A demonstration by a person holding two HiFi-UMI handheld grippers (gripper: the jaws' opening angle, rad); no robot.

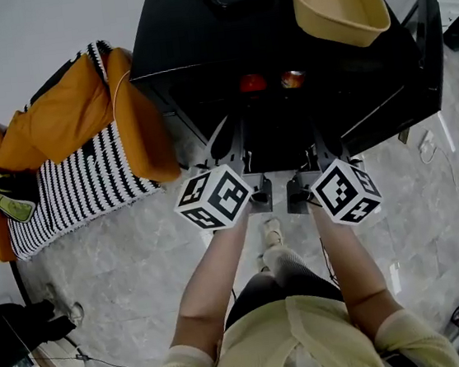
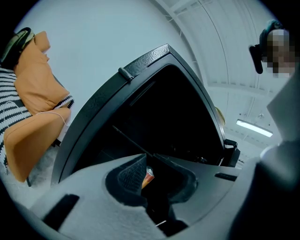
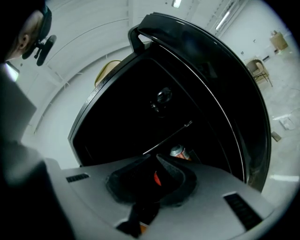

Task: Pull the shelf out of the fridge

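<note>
Both forearms reached straight forward, side by side. The left gripper and right gripper had their jaws closed, apparently pinching the thin shelf by its front edge, inside the open black fridge.

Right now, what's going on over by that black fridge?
A person stands at the open black fridge with a pair of tongs in each hand. The left tongs and right tongs are both closed, apparently pinching the front edge of the thin shelf. Two cans sit inside, and a tan basin rests on top. How far the shelf has come out can't be told.
</note>
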